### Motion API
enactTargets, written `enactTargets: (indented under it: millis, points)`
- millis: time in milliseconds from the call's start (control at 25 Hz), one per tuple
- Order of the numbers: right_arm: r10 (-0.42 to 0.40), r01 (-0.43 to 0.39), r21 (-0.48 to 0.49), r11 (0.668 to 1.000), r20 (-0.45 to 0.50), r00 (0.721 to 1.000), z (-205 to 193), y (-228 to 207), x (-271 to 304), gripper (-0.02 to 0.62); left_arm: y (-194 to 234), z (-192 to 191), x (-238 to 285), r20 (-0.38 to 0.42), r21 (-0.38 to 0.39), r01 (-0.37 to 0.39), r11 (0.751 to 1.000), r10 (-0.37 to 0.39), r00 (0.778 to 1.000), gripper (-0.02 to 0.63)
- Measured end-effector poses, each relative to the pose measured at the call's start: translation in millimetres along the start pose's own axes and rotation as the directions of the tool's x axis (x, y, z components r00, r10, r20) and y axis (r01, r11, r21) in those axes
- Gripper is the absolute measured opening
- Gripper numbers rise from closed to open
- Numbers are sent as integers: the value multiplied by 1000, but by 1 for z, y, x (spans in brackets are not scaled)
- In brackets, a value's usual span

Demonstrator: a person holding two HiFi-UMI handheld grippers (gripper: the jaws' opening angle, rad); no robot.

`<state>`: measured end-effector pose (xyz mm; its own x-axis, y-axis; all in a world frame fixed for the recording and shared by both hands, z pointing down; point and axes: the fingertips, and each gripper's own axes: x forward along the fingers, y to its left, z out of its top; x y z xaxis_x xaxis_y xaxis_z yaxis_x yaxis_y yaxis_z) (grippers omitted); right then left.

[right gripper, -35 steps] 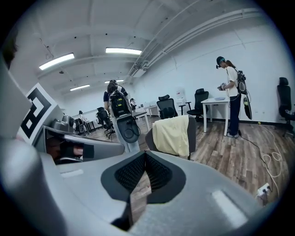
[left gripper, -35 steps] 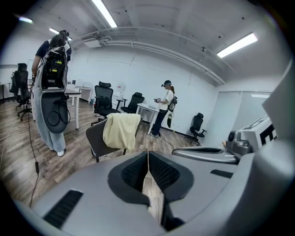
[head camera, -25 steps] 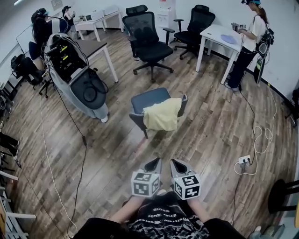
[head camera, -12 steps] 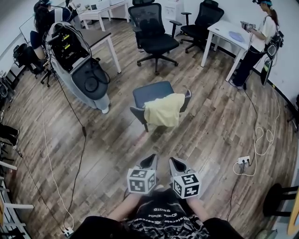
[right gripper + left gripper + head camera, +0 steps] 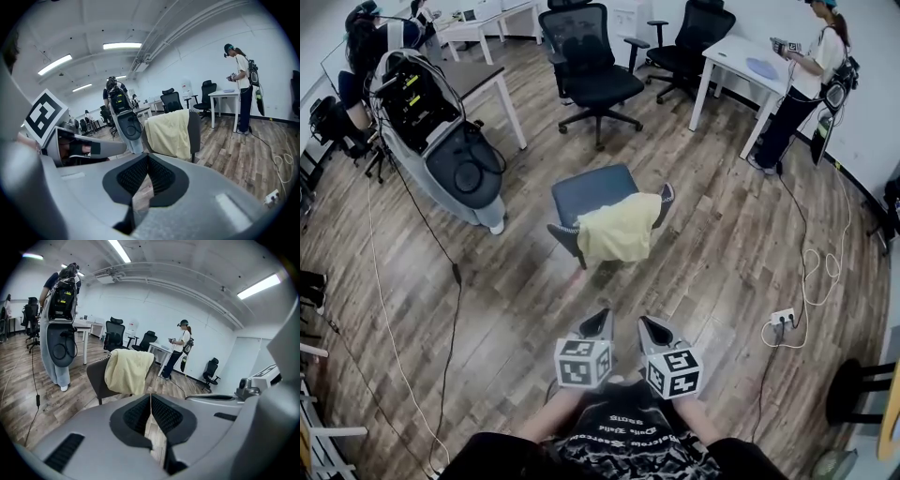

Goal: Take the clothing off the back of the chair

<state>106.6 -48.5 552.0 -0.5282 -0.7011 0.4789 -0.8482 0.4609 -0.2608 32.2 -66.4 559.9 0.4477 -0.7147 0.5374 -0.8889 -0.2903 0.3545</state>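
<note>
A pale yellow garment (image 5: 618, 228) hangs over the back of a low grey chair (image 5: 589, 193) in the middle of the wooden floor. The same garment (image 5: 127, 371) shows ahead in the left gripper view, and as the garment (image 5: 169, 133) in the right gripper view. My left gripper (image 5: 602, 322) and right gripper (image 5: 650, 326) are held side by side near my body, well short of the chair. Both point toward it. Both are shut with nothing between the jaws.
A grey robot shell (image 5: 441, 141) with trailing cables stands left of the chair. Black office chairs (image 5: 591, 70) and white desks (image 5: 739, 75) stand beyond. A person (image 5: 802, 80) stands at the far right desk. A power strip (image 5: 781, 319) and cord lie on the floor at right.
The view has shifted slightly toward the chair, and both grippers have eased forward and down. The jaws stay shut. The garment has not moved.
</note>
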Motion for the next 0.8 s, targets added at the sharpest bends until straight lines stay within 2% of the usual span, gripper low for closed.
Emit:
enactTargets:
  millis: [160,320,520,800]
  points:
    - [-30,30,40,999,-13,999,6,-18,19,3,5,12,16,-14,17,23,1000,-23,1000,15]
    - [-34,34,4,999,-25,999,21,-17,48,3,30,25,33,-46,-3,29,1000,-29,999,15]
    - [-47,47,15,999,-36,998,41,-25,81,3,45,42,58,-85,-4,57,998,-57,995,15]
    - [-99,101,35,994,-64,993,55,-40,111,3,59,57,90,-167,-6,117,993,-116,979,17]
